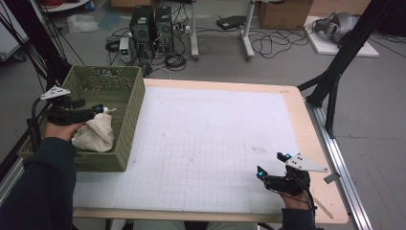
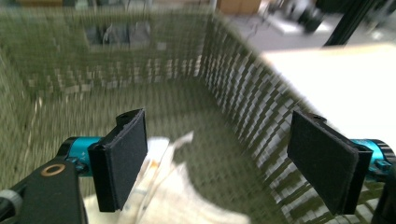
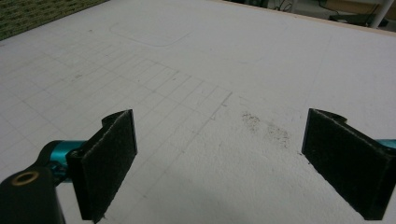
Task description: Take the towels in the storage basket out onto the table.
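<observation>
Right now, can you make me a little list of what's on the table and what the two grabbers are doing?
basket: green woven basket on the table's left side
in the basket: a cream cloth bag, lying on the basket floor
left gripper: open, over the cloth bag inside the basket, jaws apart and not clamped on it
right gripper: open, holding nothing, low over the white grid mat near the table's right front corner
mat: faint pencil outlines and a small dark smudge

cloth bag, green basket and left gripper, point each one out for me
cloth bag (image 1: 95,134), high view, middle of its cream fabric
green basket (image 1: 136,115), high view, right woven wall
left gripper (image 1: 98,109), high view, midway between its fingertips
</observation>
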A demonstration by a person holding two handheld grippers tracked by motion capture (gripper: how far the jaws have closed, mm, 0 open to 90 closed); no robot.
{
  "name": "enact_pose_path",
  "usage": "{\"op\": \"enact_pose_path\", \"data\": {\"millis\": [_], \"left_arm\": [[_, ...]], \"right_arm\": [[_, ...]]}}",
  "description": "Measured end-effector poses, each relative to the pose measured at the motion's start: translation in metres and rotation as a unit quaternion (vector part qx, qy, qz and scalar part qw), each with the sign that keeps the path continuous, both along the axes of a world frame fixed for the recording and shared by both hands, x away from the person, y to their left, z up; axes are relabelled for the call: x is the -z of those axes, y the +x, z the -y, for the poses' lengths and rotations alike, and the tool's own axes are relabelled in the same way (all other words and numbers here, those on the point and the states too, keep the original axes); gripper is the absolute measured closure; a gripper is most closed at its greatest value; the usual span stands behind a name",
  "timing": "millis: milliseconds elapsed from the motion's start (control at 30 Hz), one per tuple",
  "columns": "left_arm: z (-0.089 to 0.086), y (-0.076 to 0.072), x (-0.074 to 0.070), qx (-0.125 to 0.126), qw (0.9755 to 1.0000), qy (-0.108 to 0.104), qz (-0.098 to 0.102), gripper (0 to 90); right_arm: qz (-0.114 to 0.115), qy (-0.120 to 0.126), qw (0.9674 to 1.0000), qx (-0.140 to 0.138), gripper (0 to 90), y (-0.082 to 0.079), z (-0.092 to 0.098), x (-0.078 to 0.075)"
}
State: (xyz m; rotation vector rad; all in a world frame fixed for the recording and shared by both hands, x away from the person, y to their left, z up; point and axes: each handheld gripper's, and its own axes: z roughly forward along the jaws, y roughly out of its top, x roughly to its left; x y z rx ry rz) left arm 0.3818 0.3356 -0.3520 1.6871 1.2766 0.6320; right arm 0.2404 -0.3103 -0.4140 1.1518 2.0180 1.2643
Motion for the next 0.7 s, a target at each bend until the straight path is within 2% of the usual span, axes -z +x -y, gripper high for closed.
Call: {"op": "enact_pose_path", "data": {"millis": [167, 233, 333, 400, 433, 533, 567, 600, 633, 667, 700], "left_arm": [[0.001, 0.009, 0.01, -0.006, 0.9992, 0.009, -0.038, 20.3], [0.004, 0.013, 0.016, -0.003, 0.9972, 0.029, -0.069, 20.4], [0.003, 0.017, 0.022, -0.015, 0.9932, 0.046, -0.106, 20.7], [0.0, 0.02, 0.026, -0.031, 0.9893, 0.051, -0.134, 21.0], [-0.002, 0.022, 0.028, -0.045, 0.986, 0.051, -0.152, 20.9], [-0.008, 0.027, 0.037, -0.078, 0.9727, 0.049, -0.213, 20.9], [-0.008, 0.028, 0.039, -0.079, 0.97, 0.047, -0.225, 20.9], [-0.008, 0.029, 0.041, -0.075, 0.9683, 0.049, -0.233, 20.9], [-0.007, 0.029, 0.042, -0.072, 0.9678, 0.051, -0.236, 20.7], [-0.006, 0.03, 0.045, -0.072, 0.9651, 0.056, -0.245, 20.6], [-0.006, 0.03, 0.045, -0.072, 0.9651, 0.056, -0.245, 20.7]], "right_arm": [[0.004, 0.0, 1.0, 0.002, 9.5, -0.001, 0.002, 0.0], [0.003, 0.0, 1.0, 0.003, 9.5, -0.001, 0.002, 0.0], [0.002, 0.001, 1.0, 0.004, 9.5, -0.002, 0.002, -0.001], [0.005, 0.0, 1.0, 0.004, 9.5, -0.002, 0.003, -0.001], [0.005, 0.0, 1.0, 0.004, 9.5, -0.002, 0.003, -0.001], [0.005, 0.0, 1.0, 0.005, 9.5, -0.002, 0.003, -0.001], [0.005, 0.0, 1.0, 0.005, 9.5, -0.002, 0.003, -0.001], [0.005, -0.002, 1.0, 0.004, 9.5, -0.002, 0.003, -0.001], [0.005, -0.002, 1.0, 0.004, 9.5, -0.002, 0.003, -0.001], [0.004, -0.001, 1.0, 0.005, 9.5, -0.003, 0.003, -0.001], [0.004, -0.001, 1.0, 0.005, 9.5, -0.003, 0.003, -0.001]]}}
